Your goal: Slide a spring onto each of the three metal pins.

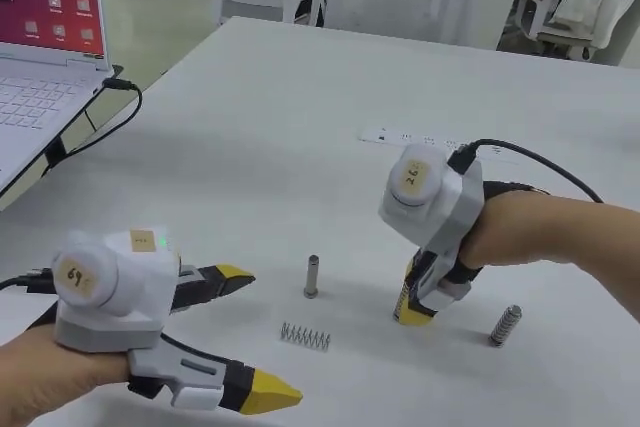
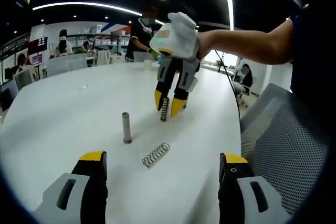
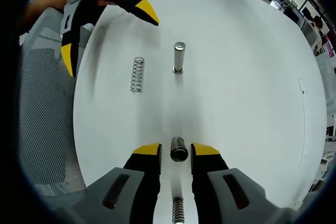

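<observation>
Though three pins (image 1: pixel 311 277), one bare; one spring (image 1: pixel 305 336) loose.

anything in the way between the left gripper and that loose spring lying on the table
Nothing visible. The spring lies on bare table right ahead of the open left gripper; the empty pin stands off to one side.

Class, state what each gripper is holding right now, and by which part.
Left gripper: open, holding nothing. Right gripper: its jaws flank the top of an upright spring, but whether they actually clamp it cannot be told.
</observation>
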`<state>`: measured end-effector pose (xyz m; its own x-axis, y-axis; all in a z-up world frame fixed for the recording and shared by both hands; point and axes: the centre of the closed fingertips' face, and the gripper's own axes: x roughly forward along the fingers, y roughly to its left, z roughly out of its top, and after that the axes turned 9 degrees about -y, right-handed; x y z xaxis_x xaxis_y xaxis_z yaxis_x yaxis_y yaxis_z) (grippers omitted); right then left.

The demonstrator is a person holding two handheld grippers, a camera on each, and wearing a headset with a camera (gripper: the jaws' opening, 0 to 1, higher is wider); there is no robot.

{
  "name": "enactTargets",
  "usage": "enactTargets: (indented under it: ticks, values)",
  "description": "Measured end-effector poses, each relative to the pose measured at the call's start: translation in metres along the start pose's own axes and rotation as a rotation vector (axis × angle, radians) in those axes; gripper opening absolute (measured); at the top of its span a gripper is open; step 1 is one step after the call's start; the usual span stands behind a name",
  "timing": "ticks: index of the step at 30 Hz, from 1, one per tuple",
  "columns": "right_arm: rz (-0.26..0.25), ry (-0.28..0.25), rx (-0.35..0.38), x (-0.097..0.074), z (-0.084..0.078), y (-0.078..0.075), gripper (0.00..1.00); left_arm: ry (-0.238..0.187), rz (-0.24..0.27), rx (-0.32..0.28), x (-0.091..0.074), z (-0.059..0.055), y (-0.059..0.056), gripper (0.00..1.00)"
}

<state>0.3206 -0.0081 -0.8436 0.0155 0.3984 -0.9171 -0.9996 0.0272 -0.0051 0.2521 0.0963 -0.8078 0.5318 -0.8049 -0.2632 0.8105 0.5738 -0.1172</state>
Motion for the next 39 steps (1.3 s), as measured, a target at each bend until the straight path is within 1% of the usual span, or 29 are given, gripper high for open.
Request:
enactTargets:
  ticks: [14, 28, 39]
  values:
    - [-0.006, -0.023, 0.0, -0.001, 0.006, -0.002, 0.23, -0.003, 0.003, -0.004, 0.0, -0.001, 0.001, 0.85]
    - [-0.012, -0.034, 0.004, -0.002, 0.008, -0.003, 0.26, 0.0, 0.003, 0.0, 0.001, -0.001, 0.002, 0.85]
    - [-0.014, -0.05, -0.007, -0.003, 0.015, -0.002, 0.28, 0.0, 0.007, 0.0, 0.0, -0.001, 0.002, 0.85]
